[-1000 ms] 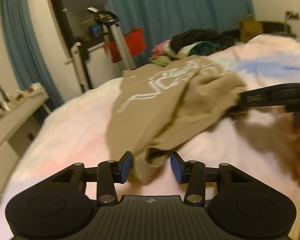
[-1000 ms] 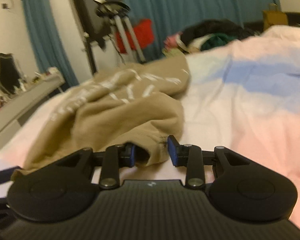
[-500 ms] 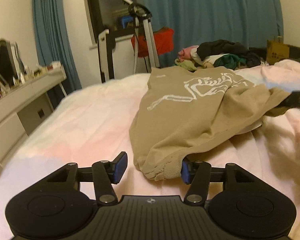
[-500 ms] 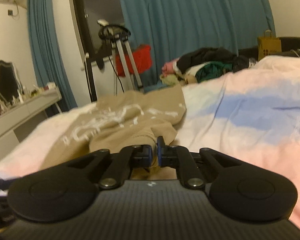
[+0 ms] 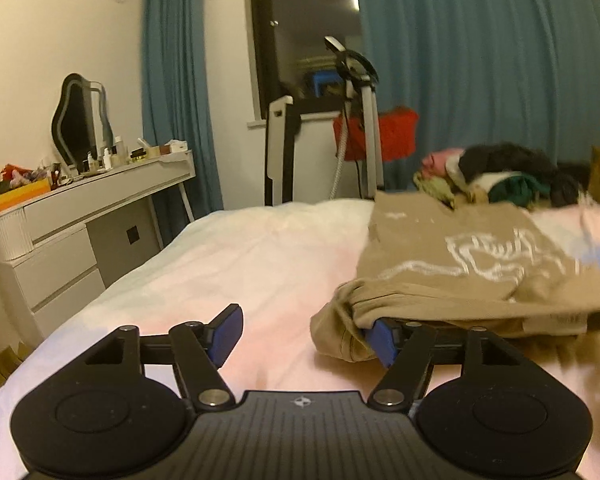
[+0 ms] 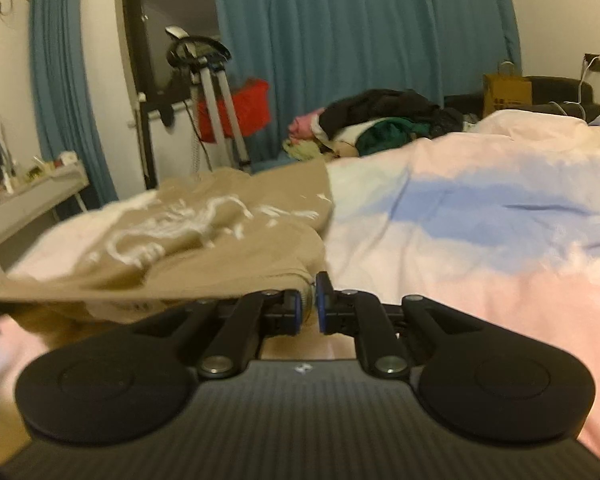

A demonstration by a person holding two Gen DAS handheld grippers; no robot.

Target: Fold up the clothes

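A tan sweatshirt (image 5: 460,276) with a white print lies on the pink and white bed (image 5: 240,272). My left gripper (image 5: 304,336) is open just left of the garment's near corner. The cloth drapes over its right finger (image 5: 382,340), and nothing lies between the pads. In the right wrist view the sweatshirt (image 6: 204,248) is lifted at its near edge. My right gripper (image 6: 309,304) is shut on that edge, with a fold of cloth pinched between the pads.
A pile of dark, green and pink clothes (image 6: 372,124) lies at the bed's far end. A grey dresser (image 5: 80,232) with a mirror stands to the left. A stand with red cloth (image 5: 364,136) is by the blue curtains. A brown bag (image 6: 506,94) is at far right.
My right gripper shut on the sweatshirt's edge and lifted it. My left gripper stayed open and slid left, so the garment's corner now sits at its right finger.
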